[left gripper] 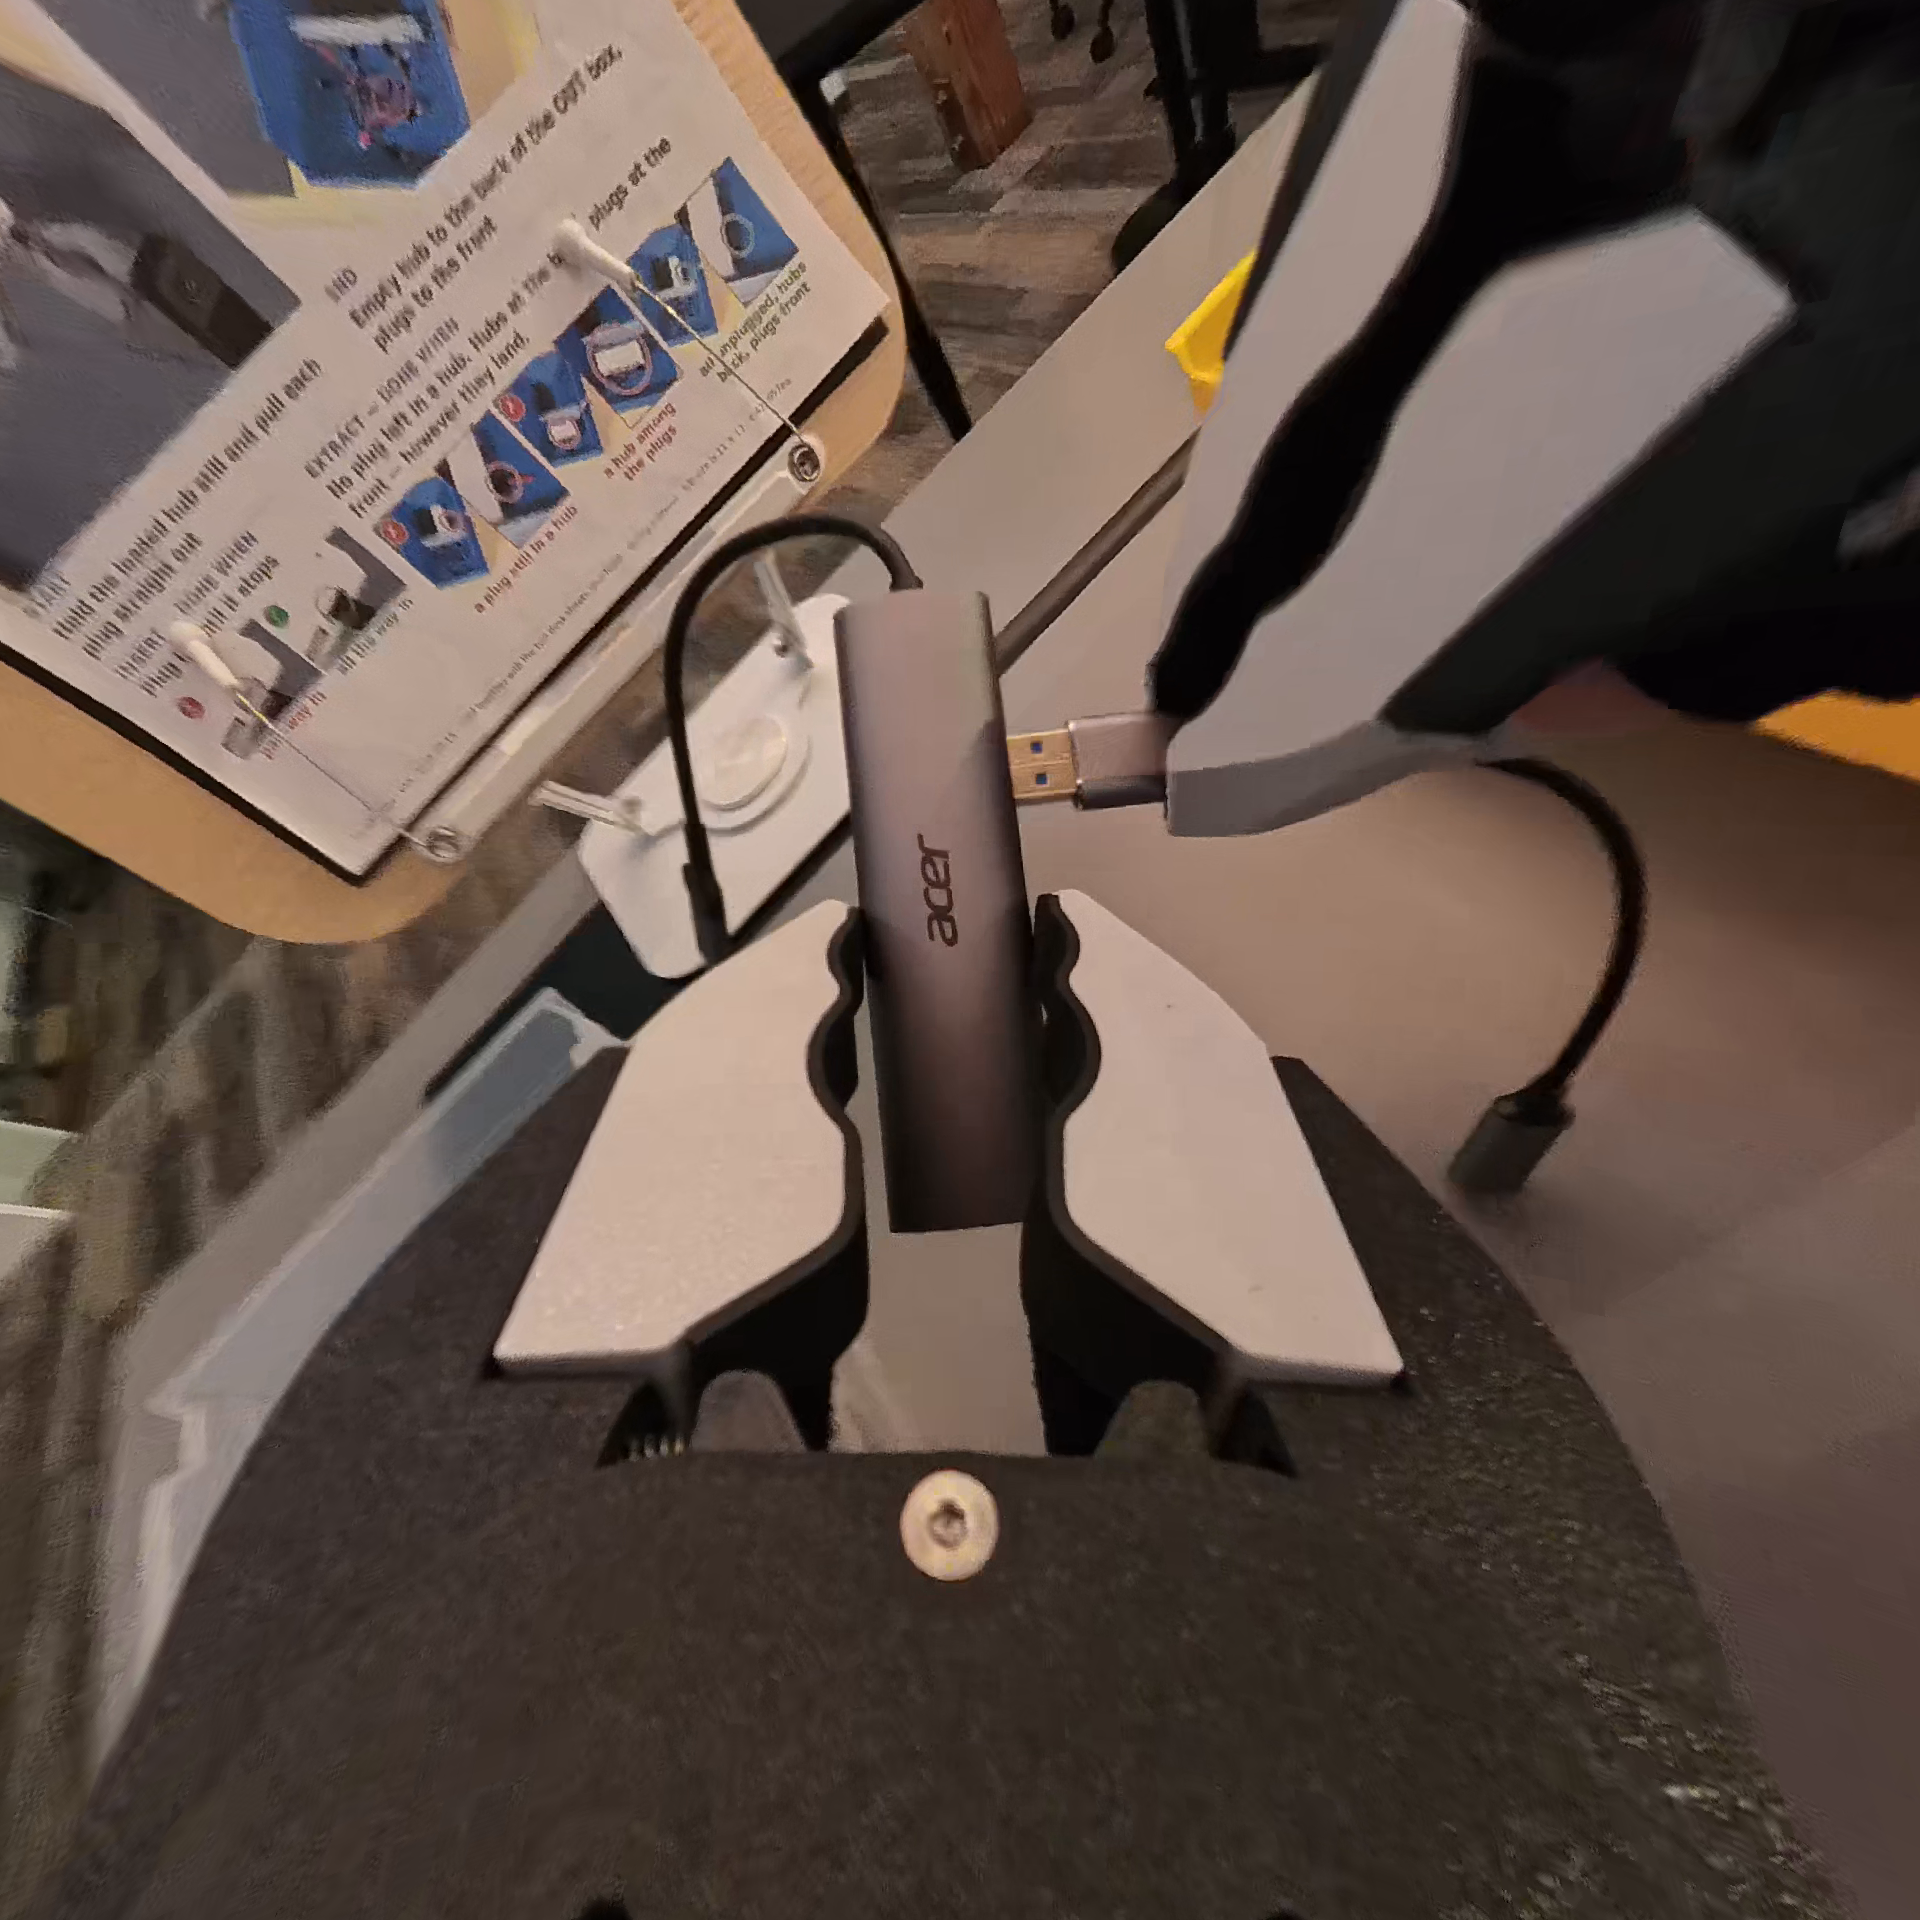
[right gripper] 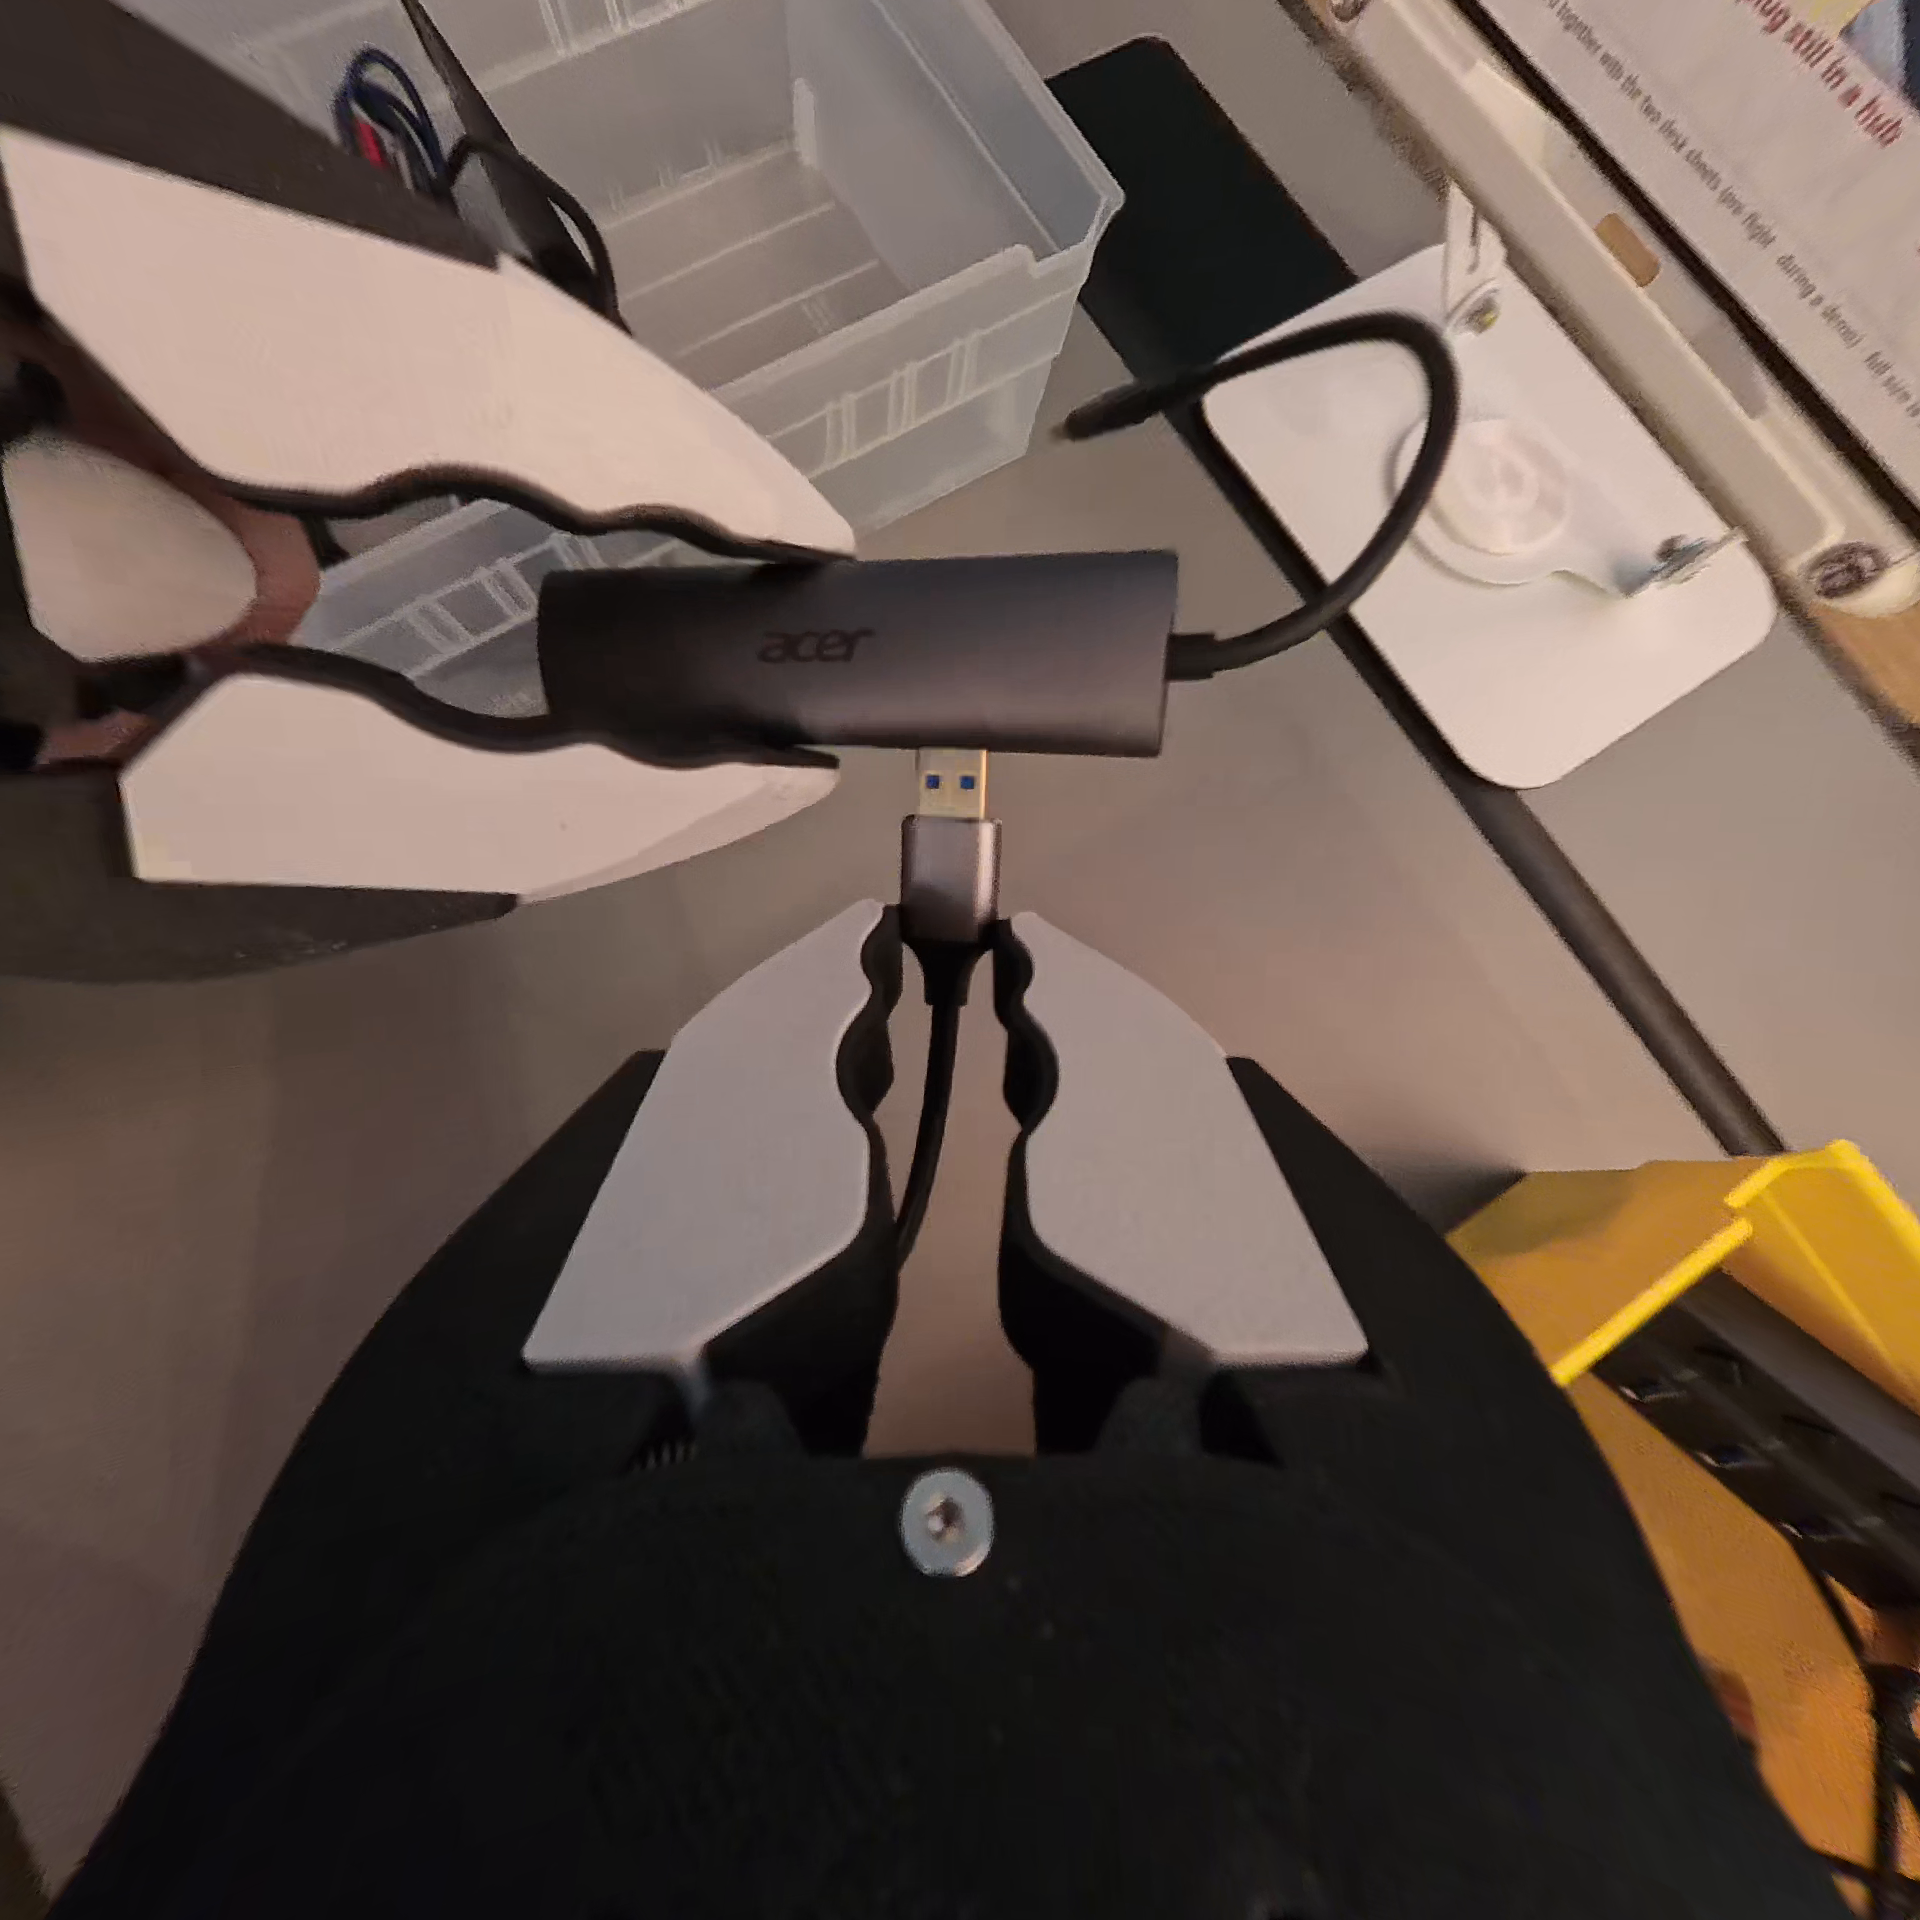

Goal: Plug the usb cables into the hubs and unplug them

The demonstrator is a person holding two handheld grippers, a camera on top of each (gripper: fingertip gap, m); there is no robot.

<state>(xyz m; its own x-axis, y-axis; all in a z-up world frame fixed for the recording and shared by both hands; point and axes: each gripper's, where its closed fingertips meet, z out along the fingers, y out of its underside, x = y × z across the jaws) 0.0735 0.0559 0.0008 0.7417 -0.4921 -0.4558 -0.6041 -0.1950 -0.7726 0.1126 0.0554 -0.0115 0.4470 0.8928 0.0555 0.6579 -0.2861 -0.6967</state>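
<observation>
The right gripper [right gripper: 940, 920] is clamped on the grey housing of a USB plug [right gripper: 948, 842], whose black cable runs back between the fingers. The plug's metal tip with its blue tongue points straight ahead, meeting the long side of the hub [right gripper: 935, 655]; whether it sits partly in a port or only at the mouth cannot be told, though most of the metal shell is exposed.

The left gripper [left gripper: 948, 925] grips that grey hub [left gripper: 940, 904] across its width, near the end away from the hub's own cable [left gripper: 696, 665], which loops off the far end. In the left wrist view the plug [left gripper: 1091, 758] comes in from the right, square to the hub's side, carried by the right gripper [left gripper: 1226, 769].

The step in hand looks like either seating or pulling this plug; the frames alone do not settle which. Either way the next move calls for a straight line along the plug's axis, the left gripper bracing the hub so it does not twist.

Beyond the hub lie a white stand [right gripper: 1507, 582] on the grey surface [right gripper: 1299, 987], a clear bin [right gripper: 883, 260] to the left, and a yellow bin [right gripper: 1662, 1257] near right.
</observation>
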